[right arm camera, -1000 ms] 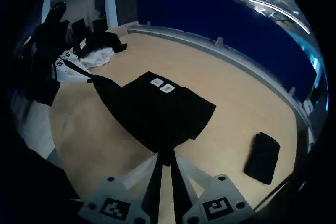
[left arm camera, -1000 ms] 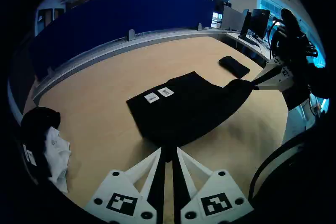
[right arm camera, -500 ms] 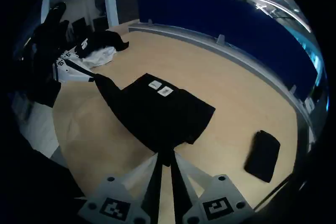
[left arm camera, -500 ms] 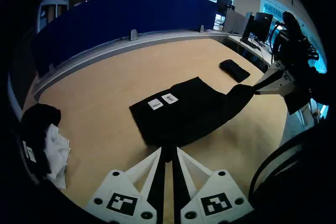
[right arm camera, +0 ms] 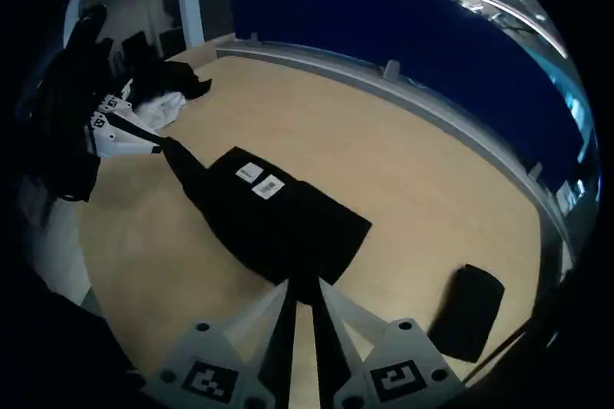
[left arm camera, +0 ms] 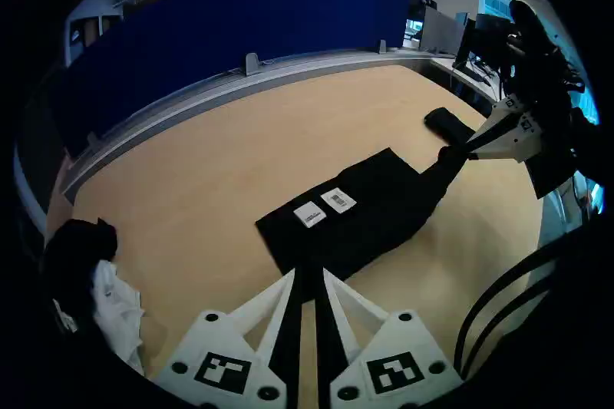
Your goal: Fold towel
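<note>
While gripped at two near corners, towel (left arm camera: 368, 206): black, spread mostly flat, near edge drawn taut.
Labels (left arm camera: 324, 207): two, white, on towel's upper face, toward its left end.
Left gripper (left arm camera: 308, 272): jaws pressed together, pinching towel's left near corner.
Right gripper (right arm camera: 305, 284): jaws pressed together, pinching towel's right near corner.
Table (left arm camera: 192, 171): light wood, directly under towel, bearing it.
Folded cloth (left arm camera: 449, 123): black, near towel's right end, not touching it.
Cloth heap (left arm camera: 100, 294): black and white, well apart from towel's left end.
Partition (left arm camera: 230, 25): blue, upright, well beyond towel's far edge.
</note>
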The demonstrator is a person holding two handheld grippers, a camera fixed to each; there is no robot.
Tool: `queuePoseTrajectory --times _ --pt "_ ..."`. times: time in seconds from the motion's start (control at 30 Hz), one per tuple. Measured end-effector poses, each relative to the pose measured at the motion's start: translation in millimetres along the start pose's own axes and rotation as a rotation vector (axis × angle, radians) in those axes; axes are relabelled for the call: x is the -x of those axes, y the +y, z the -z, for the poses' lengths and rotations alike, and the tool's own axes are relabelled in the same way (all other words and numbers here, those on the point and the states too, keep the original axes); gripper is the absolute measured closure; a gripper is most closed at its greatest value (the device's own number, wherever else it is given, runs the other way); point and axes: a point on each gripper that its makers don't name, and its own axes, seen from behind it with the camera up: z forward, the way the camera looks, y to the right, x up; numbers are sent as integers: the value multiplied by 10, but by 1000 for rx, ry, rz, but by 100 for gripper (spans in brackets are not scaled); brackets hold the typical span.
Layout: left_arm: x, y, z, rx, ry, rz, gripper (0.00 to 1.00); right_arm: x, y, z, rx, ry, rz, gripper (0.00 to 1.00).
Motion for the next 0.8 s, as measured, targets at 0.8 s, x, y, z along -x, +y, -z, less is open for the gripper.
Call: queuePoseTrajectory --times 0.8 --pt "-136 -317 -700 -42 -33 -76 53 1 447 -617 89 -33 -65 53"
